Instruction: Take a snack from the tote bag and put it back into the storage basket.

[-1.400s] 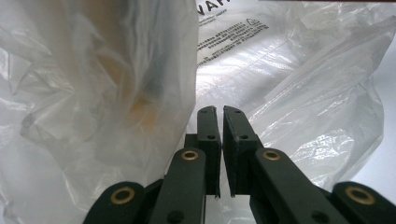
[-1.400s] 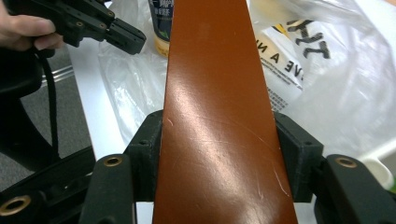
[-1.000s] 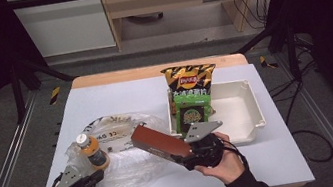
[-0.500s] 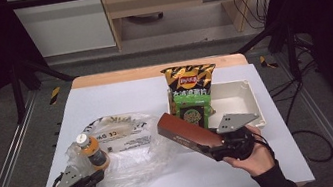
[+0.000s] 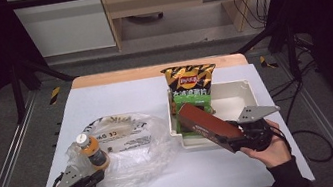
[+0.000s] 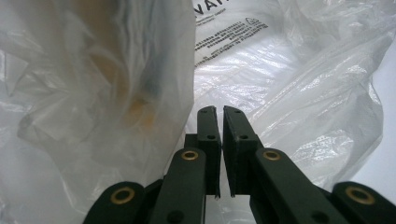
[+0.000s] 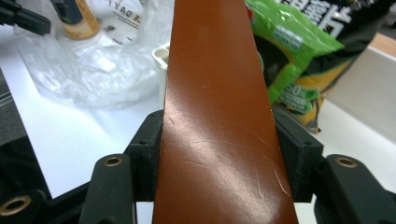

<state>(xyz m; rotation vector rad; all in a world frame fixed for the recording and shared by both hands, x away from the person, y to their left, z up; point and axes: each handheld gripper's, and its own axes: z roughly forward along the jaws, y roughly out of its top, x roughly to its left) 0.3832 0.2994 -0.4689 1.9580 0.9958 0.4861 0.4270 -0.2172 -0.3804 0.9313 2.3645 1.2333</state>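
My right gripper [image 5: 236,139] clamps a glossy reddish-brown flat box [image 5: 203,126], tilted over the white plastic tray's [image 5: 249,94] near rim, beside a green snack bag [image 5: 192,101]. My left gripper [image 6: 219,122] pinches the crinkled clear plastic bag [image 5: 133,149], jaws nearly together, beside an orange bottle [image 5: 91,150].

A white tray [image 5: 250,93] sits on the white table [image 5: 119,96] just beyond the right gripper [image 5: 228,138]; a green snack pack [image 5: 192,100] stands in the tray's far corner, ahead of that gripper; a black and yellow chips bag [image 5: 189,77] stands upright just behind the pack; well beyond, off the table, a wooden desk [image 5: 165,2] and dangling cables [image 5: 241,5].
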